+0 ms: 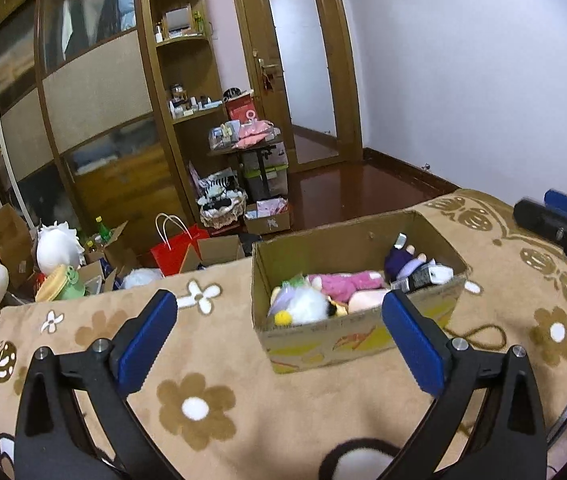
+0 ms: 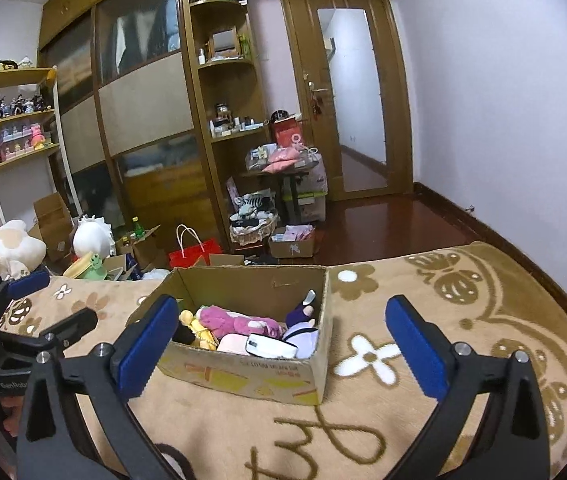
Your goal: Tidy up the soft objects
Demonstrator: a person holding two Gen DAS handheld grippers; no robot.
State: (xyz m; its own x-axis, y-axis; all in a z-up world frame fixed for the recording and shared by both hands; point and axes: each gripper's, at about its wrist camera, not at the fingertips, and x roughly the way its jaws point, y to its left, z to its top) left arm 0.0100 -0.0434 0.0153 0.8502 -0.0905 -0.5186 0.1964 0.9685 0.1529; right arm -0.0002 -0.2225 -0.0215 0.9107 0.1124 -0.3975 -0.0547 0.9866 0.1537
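Two grippers were held with fingers spread and empty: the left gripper (image 1: 279,316) faced the cardboard box (image 1: 357,338) of soft toys (image 1: 345,282) on the bed, slightly right; the right gripper (image 2: 281,320) found it slightly left, comparably near.

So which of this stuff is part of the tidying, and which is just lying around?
Part of the job:
brown cardboard box
pink plush toy
purple plush doll

Just lying about:
red paper bag
white plush toy
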